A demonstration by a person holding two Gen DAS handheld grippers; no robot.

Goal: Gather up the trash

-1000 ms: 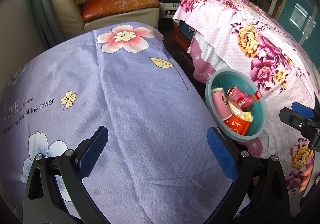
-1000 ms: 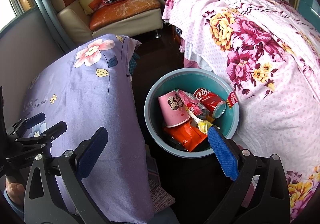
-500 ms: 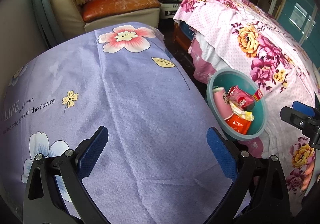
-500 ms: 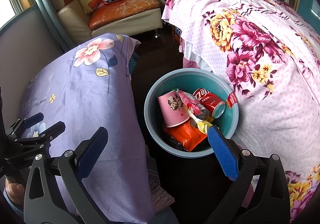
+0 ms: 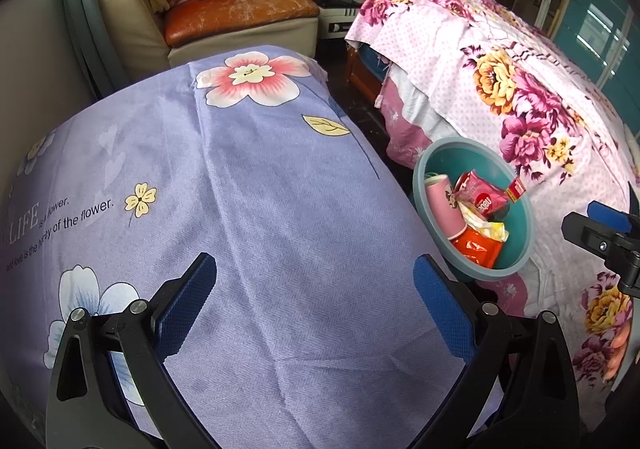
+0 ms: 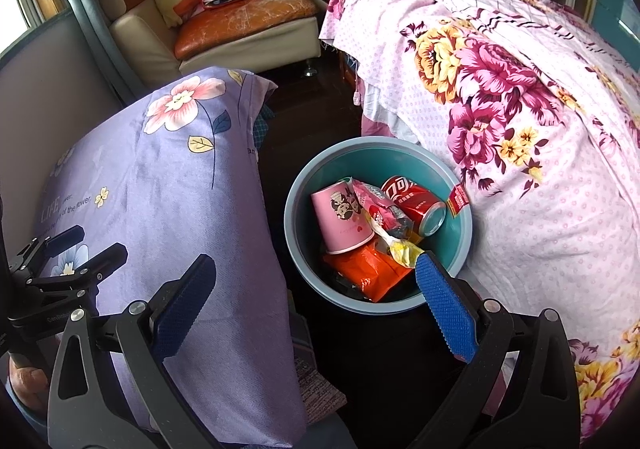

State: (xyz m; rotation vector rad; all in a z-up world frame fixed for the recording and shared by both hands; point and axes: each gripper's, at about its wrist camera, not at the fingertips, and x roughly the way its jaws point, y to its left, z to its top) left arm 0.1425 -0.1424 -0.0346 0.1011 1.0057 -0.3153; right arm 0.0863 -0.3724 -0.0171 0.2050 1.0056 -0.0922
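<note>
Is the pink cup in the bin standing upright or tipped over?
Tipped. The pink cup lies on its side among wrappers in the teal bin, beside the red can, its rim toward the camera.

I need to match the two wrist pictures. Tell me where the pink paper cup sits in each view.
Left wrist: pink paper cup at right of centre, against the left inner wall of the teal bin.
Right wrist: the cup near centre, on the bin's left side, beside the red can.
Shared landmark: the purple flowered cloth, left of the bin.
</note>
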